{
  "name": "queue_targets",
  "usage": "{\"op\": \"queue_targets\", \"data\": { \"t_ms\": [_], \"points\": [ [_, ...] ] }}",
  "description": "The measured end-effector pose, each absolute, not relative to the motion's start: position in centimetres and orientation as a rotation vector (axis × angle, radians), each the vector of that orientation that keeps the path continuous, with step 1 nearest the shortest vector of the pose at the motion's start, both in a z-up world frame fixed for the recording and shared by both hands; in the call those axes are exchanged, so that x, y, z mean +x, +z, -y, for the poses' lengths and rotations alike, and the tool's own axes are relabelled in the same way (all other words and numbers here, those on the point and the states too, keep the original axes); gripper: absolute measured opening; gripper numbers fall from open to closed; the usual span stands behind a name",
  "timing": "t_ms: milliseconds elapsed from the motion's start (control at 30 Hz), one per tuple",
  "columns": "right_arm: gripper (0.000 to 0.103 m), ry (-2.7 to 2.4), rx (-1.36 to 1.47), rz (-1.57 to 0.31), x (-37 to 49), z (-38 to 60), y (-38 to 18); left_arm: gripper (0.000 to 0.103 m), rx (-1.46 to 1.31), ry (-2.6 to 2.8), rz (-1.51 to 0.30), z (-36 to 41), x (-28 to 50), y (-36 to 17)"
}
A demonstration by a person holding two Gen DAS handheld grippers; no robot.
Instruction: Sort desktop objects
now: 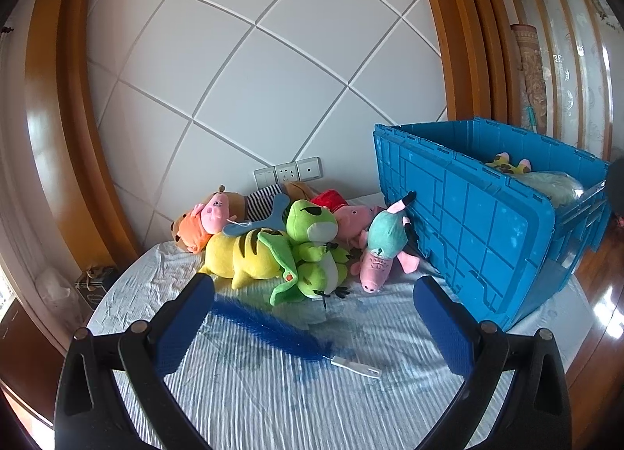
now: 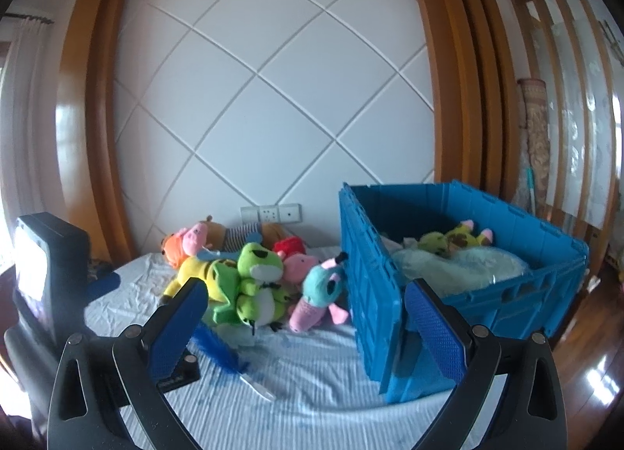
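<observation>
A blue feather duster [image 1: 269, 327] lies flat on the striped bench [image 1: 273, 391], white handle pointing right, before the plush pile [image 1: 273, 247]. Both the left gripper [image 1: 312, 317] and right gripper [image 2: 306, 321] have fingers spread wide, holding nothing.

An open left hand-held gripper [image 1: 312, 303] hovers above a blue feather duster [image 1: 273, 327] on a wrinkled white cloth [image 1: 273, 391]; plush toys [image 1: 280, 243] lie heaped beside a blue crate [image 1: 487, 239].
</observation>
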State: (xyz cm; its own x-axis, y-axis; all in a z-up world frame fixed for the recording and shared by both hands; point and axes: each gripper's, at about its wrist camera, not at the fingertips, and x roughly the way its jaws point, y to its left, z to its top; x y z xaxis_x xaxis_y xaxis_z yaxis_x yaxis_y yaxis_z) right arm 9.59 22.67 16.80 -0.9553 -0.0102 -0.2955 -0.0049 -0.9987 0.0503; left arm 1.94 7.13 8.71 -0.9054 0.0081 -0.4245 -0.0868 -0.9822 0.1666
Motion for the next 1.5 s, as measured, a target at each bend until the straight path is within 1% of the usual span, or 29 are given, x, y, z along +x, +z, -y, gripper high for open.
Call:
{"op": "queue_targets", "data": {
  "t_ms": [200, 300, 500, 700, 767, 833, 1100, 1300, 1500],
  "points": [
    [0.102, -3.077, 0.404, 0.064, 10.3, -21.9, 17.6, 0.103, -0.667, 3.023, -0.278, -6.7, 1.9, 8.8],
    [0.102, -3.057, 0.395, 0.014, 10.5, -21.1, 17.8, 0.103, -0.674, 3.025, -0.269, -6.5, 1.8, 8.8],
    [0.102, -3.066, 0.387, 0.033, 10.5, -21.3, 17.9, 0.103, -0.670, 3.013, -0.242, -6.3, 1.8, 8.9],
    [0.102, -3.072, 0.403, 0.039, 10.2, -21.7, 17.7, 0.103, -0.737, 3.000, -0.242, -6.7, 1.0, 8.2],
    [0.102, -3.073, 0.409, 0.035, 10.2, -21.8, 17.6, 0.103, -0.756, 2.970, -0.188, -6.4, 0.8, 8.2],
    [0.102, -3.074, 0.413, 0.036, 10.1, -21.9, 17.5, 0.103, -0.761, 3.000, -0.211, -6.5, 0.6, 8.3],
    [0.102, -3.077, 0.412, 0.041, 9.8, -22.2, 17.6, 0.103, -0.676, 3.022, -0.166, -5.9, 1.0, 9.4],
    [0.102, -3.071, 0.410, 0.035, 9.8, -22.0, 17.6, 0.103, -0.700, 2.999, -0.235, -6.4, 1.1, 9.5],
    [0.102, -3.064, 0.420, 0.030, 9.9, -21.9, 17.5, 0.103, -0.701, 2.958, -0.226, -6.6, 1.3, 8.8]
  ]
}}
